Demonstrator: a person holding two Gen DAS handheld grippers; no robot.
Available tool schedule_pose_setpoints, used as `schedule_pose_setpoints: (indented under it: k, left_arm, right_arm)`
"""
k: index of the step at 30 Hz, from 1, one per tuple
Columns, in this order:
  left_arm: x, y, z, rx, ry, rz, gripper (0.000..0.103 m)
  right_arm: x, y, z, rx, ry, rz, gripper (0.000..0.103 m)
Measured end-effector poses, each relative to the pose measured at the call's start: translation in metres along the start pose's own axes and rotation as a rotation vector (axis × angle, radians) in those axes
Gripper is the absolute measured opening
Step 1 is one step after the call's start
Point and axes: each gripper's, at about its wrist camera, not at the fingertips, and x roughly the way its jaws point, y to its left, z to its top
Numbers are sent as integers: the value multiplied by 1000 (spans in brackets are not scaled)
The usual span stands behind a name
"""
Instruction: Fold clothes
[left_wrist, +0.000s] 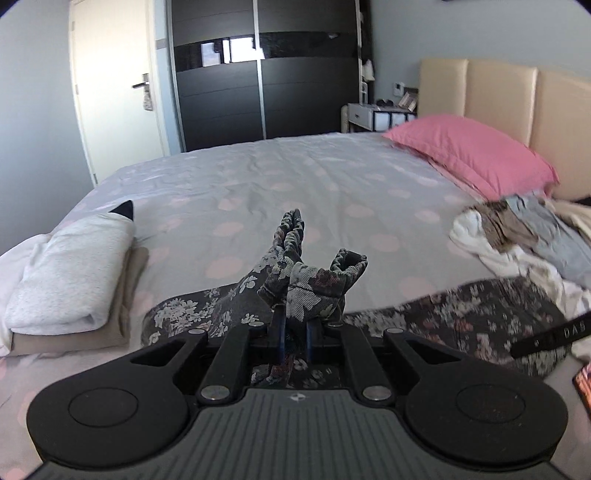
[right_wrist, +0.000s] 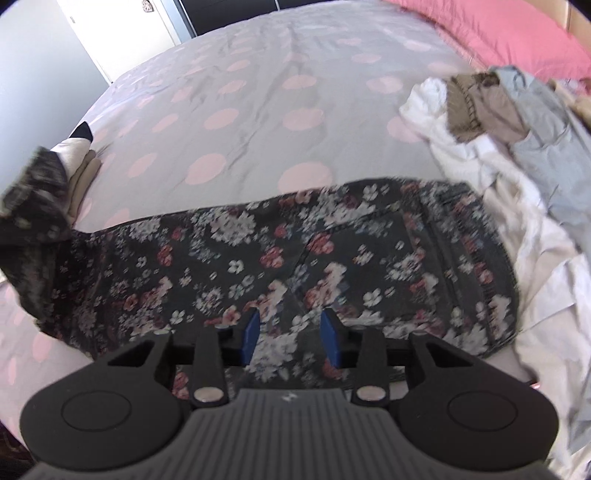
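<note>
A dark floral garment (right_wrist: 295, 254) lies spread across the near part of the bed. My left gripper (left_wrist: 293, 332) is shut on one bunched end of the floral garment (left_wrist: 306, 288) and holds it lifted above the bed; that lifted end also shows at the left edge of the right wrist view (right_wrist: 33, 206). My right gripper (right_wrist: 290, 332) is open, its blue pads (right_wrist: 330, 332) just above the floral cloth near its front edge, gripping nothing.
A stack of folded clothes (left_wrist: 70, 280) sits on the left of the bed. A heap of unfolded white, brown and blue clothes (right_wrist: 498, 129) lies on the right. A pink pillow (left_wrist: 472, 151) lies by the headboard. The spotted grey bedcover (right_wrist: 258, 92) stretches beyond.
</note>
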Motion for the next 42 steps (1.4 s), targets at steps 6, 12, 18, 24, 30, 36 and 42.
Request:
schedule_pose_setpoints:
  k: [6,12,18,24,30,36,42]
  left_arm:
    - [8,-65,-55,237,72,-48,7]
    - [15,-90,-101,410,154,-70,12]
    - [-6,-93,-110,515,157,-173,46]
    - [-16,-83,-96,454,116,-213,46]
    - [-3,-72,-85,416,112,-214,45]
    - [10,-62,-84,384,179,-218,16]
    - [18,-53,-91,333,206,-301,8]
  right_arm:
    - [20,7,-10,6,67,26,32]
    - [39,10,-15,48,134,77,31]
    - [50,16,-14,90,180,158,31]
    - [58,27,-15,80,222,191,32]
    - [69,37,-20,74,282,230,32]
    - [72,53,-22,49,300,245,28]
    - [74,62,-26,32,322,264,19]
